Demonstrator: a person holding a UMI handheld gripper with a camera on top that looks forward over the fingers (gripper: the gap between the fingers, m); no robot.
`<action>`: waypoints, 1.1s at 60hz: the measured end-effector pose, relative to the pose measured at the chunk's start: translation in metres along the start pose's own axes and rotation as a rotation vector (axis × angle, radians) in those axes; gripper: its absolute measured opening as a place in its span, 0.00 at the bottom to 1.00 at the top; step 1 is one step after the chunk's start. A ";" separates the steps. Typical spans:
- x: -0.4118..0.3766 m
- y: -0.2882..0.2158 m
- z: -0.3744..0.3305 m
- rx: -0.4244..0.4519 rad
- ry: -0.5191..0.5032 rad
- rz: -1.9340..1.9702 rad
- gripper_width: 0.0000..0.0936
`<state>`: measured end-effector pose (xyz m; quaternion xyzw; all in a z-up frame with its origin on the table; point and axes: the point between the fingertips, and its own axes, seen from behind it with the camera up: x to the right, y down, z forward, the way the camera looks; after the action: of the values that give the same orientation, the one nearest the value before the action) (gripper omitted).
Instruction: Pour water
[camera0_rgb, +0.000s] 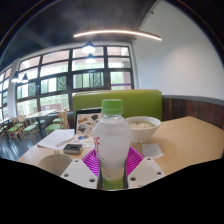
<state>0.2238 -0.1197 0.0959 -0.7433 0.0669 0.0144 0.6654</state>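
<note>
Fingers (113, 168) pinch the clear green-capped plastic bottle (112, 140) — you're carrying it; next, tip toward the white bowl (143, 127).

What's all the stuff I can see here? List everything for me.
Bottle: one, clear with a green cap, upright between the fingers.
Bowl: one, white, on the table just beyond the bottle.
Table: one, light wood, under it all.
Paper: one, white, beside the bottle, on the side away from the bowl.
Dark object: one, small, flat, beside the paper; too small to identify.
Bench: one, green, behind the table.
Windows: a row, along the far wall.
Ceiling light: one strip, overhead.
Gripper: one, pink pads either side of the bottle.
</note>
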 end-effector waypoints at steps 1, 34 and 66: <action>0.005 0.005 -0.004 -0.007 0.002 0.007 0.30; 0.064 0.017 -0.098 -0.059 -0.027 -0.115 0.58; 0.129 -0.020 -0.410 0.015 -0.048 -0.012 0.89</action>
<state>0.3259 -0.5344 0.1477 -0.7382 0.0464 0.0276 0.6724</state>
